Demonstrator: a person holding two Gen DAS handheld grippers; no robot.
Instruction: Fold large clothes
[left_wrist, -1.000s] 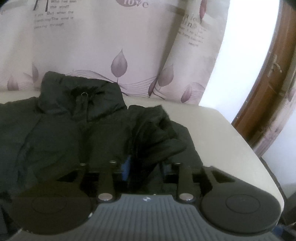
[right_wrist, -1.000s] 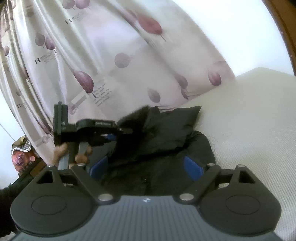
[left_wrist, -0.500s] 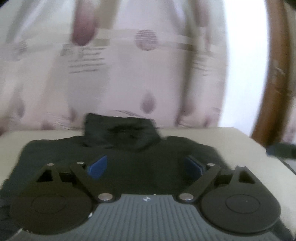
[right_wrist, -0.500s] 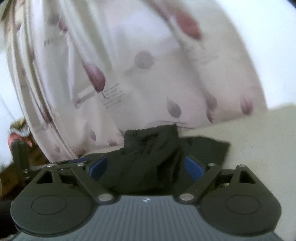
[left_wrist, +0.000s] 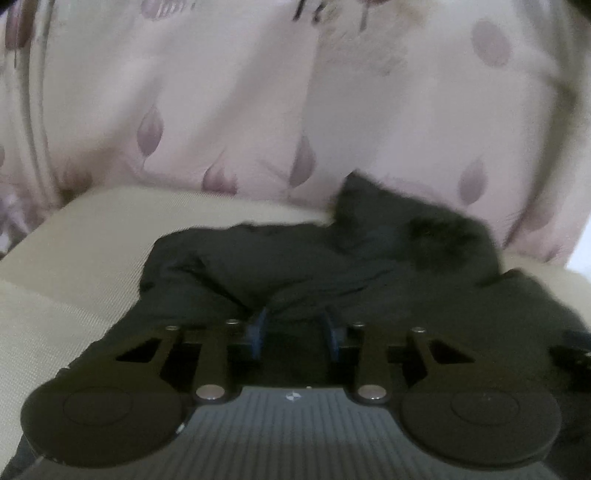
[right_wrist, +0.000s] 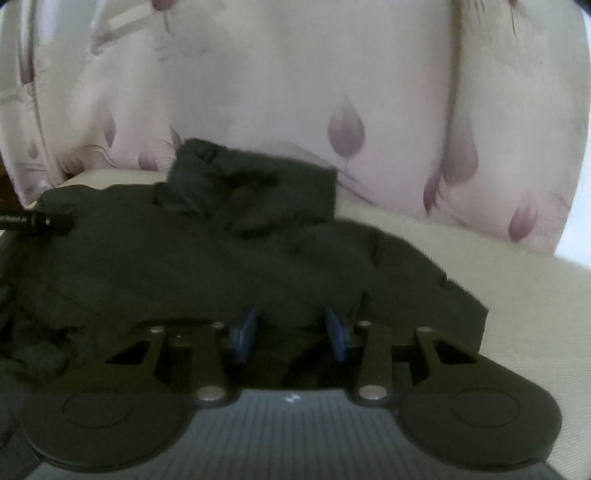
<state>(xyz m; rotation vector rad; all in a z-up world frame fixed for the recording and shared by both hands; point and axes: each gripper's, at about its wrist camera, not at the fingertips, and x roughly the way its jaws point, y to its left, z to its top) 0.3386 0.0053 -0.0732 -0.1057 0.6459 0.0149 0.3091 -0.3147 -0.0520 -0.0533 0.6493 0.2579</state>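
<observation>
A large black jacket (left_wrist: 332, 266) lies spread on a cream table (left_wrist: 92, 229), its collar toward the curtain. My left gripper (left_wrist: 295, 332) sits low at the jacket's left part, its blue pads narrowed with a bunch of black cloth between them. My right gripper (right_wrist: 291, 328) sits at the jacket's (right_wrist: 207, 258) right part, pads likewise narrowed on a fold of cloth. The left gripper's tip (right_wrist: 40, 221) shows at the left edge of the right wrist view.
A pink curtain (right_wrist: 295, 92) with purple leaf prints hangs right behind the table. Bare cream table (right_wrist: 517, 295) lies to the right of the jacket, and to its left in the left wrist view.
Both grippers dropped onto the jacket and their pads closed in from wide open onto cloth. The left view swung left along the table.
</observation>
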